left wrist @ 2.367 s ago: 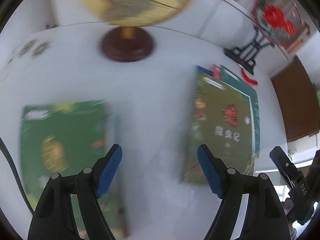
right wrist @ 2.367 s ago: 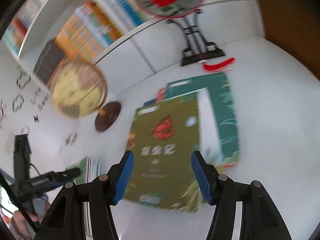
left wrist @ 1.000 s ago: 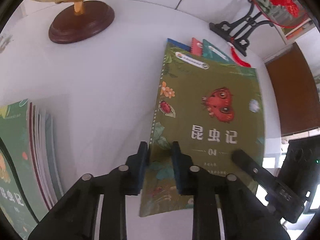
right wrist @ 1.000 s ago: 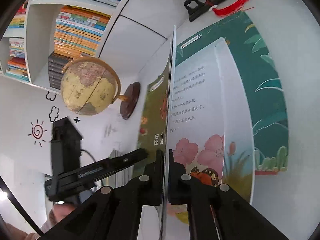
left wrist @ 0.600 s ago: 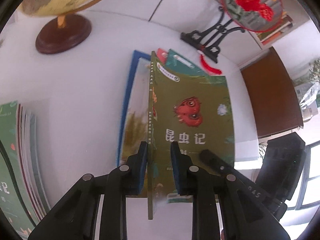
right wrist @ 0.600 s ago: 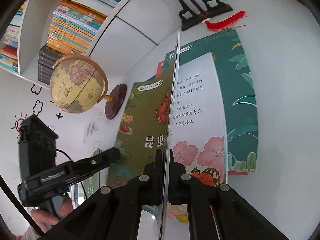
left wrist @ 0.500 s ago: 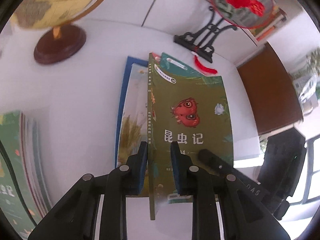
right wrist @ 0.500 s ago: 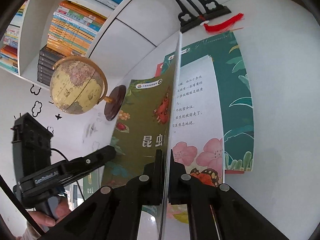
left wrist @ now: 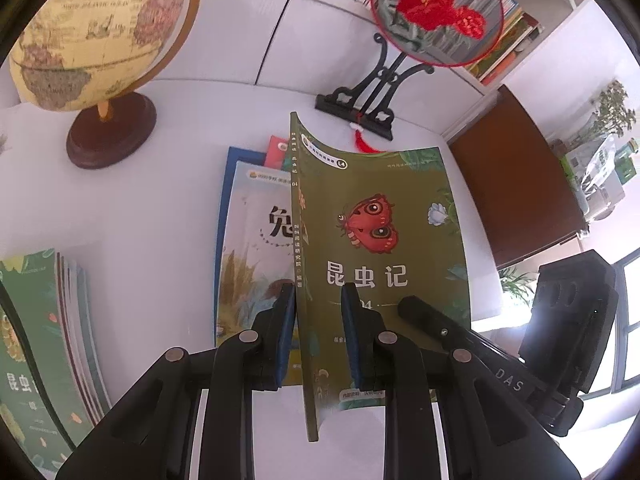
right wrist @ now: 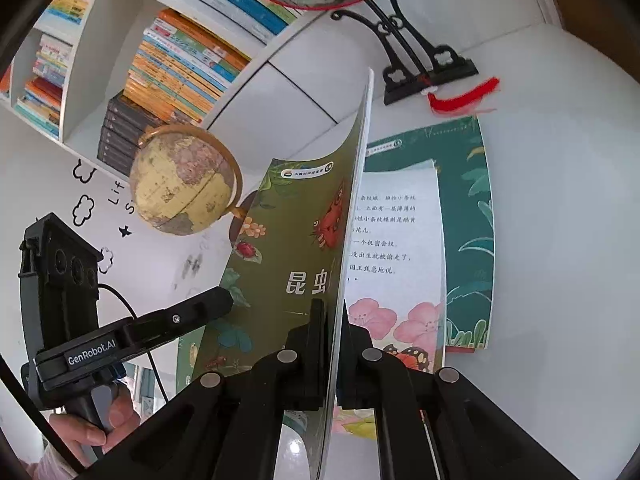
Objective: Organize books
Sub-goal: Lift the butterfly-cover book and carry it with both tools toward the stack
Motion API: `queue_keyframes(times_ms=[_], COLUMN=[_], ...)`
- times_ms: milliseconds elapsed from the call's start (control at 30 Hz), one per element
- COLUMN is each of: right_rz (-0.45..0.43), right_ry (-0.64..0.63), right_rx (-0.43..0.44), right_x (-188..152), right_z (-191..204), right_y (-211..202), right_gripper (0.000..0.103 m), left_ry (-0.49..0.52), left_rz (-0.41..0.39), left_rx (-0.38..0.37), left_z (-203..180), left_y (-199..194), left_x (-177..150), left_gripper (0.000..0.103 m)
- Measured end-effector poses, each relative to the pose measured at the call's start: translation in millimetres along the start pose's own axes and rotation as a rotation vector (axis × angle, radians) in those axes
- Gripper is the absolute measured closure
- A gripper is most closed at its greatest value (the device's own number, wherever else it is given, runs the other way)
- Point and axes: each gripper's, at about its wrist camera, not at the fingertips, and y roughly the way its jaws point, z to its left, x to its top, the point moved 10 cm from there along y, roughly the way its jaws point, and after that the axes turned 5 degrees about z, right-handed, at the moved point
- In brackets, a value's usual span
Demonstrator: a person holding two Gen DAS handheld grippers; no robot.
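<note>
Our left gripper (left wrist: 318,334) and right gripper (right wrist: 330,344) clamp the olive book (left wrist: 380,248); sorted stack (left wrist: 44,344) at 9 o'clock, more books (left wrist: 248,216) beneath remain.

A book (left wrist: 384,248) stands raised above the table (left wrist: 168,208), over a pile of books (left wrist: 256,240) lying flat under it. Left of the pile lies a second stack (left wrist: 44,328). Behind, the globe (left wrist: 100,28) stands to the left and the fan stand (left wrist: 360,108) to the right, before the bookshelf (right wrist: 168,52).
</note>
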Motion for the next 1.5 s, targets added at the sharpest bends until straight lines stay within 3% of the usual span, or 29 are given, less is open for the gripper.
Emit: queue_keyframes(times_ms=[300,833,1167,1500], right_rz=[-0.046,-0.106,-0.106,-0.093], right_ry=[-0.052,-0.095,-0.143,-0.217], right_rx=[0.021,0.049,0.083,0.117], right_x=[8.6,10.3,2.1,-10.5], right_z=[22.9,65.5,108.2,166.2], right_y=[-30.2,-72.5,-69.2,-50.2], right_gripper=[0.099,0.097,0.097,0.097], left_ry=[0.04,0.035,0.016,-0.033], left_rz=[-0.05,-0.18,-0.239,-0.273], left_rx=[0.02,-0.029,-0.016,0.018], left_z=[-16.6,-30.4,-6.6,47.5], left_y=[-26.5,-80.4,-118.9,-156.4], left_x=[5.9,11.9,5.0,-15.4], left_gripper=[0.084,0.084,0.084,0.084])
